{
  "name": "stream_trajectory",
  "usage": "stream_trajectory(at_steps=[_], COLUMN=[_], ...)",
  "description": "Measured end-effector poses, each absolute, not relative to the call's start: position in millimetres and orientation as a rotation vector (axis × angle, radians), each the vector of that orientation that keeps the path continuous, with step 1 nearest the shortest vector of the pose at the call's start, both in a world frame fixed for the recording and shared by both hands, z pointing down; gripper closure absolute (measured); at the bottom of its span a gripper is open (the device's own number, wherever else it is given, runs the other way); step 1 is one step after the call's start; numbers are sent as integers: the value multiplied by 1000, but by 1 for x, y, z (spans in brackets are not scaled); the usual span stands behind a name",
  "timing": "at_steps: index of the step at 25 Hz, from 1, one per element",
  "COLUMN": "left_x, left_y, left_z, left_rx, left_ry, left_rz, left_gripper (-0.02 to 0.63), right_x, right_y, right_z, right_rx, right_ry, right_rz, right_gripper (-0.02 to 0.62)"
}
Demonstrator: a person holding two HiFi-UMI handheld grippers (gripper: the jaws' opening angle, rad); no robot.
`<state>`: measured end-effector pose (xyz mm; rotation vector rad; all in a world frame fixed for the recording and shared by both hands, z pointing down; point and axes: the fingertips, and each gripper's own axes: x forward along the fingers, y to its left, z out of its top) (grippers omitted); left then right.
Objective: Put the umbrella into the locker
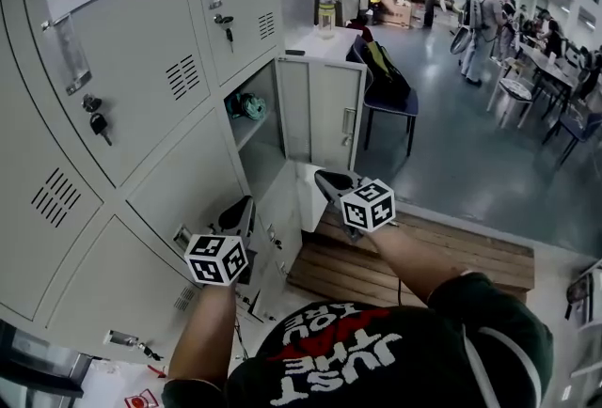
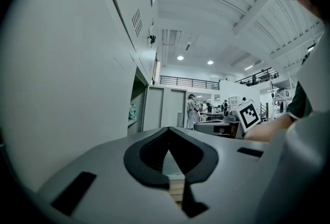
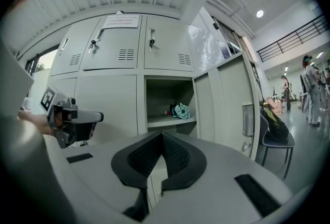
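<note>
Pointing both tongs at the grey metal locker bank [image 1: 141, 68]. Left gripper [image 2: 169, 138]: jaws together, nothing between. Right gripper [image 3: 162, 138]: jaws together too, empty, just short of the open grey locker door [image 1: 324, 110]. Small teal patterned folded umbrella [image 3: 180, 111] lying on the shelf inside the open compartment [image 1: 273, 148], well apart from both grippers. Beyond the door: dark blue chair [image 1: 390, 96].

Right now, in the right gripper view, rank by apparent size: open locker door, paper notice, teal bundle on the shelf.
1. open locker door, nearest the camera.
2. paper notice.
3. teal bundle, only slightly smaller.
</note>
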<state>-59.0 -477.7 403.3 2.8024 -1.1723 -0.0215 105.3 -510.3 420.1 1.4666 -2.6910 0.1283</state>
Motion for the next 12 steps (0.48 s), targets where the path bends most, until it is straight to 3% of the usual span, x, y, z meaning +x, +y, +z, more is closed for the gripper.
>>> stream_trajectory(at_steps=[12], left_x=[-57], left_y=[-474], left_z=[410], left_rx=[2811], left_ry=[-1160], left_rz=[13], left_gripper=[597], right_x=[97], right_y=[-508], right_z=[418], right_rx=[1434], right_ry=[-2699], right_rz=[91], right_gripper=[561])
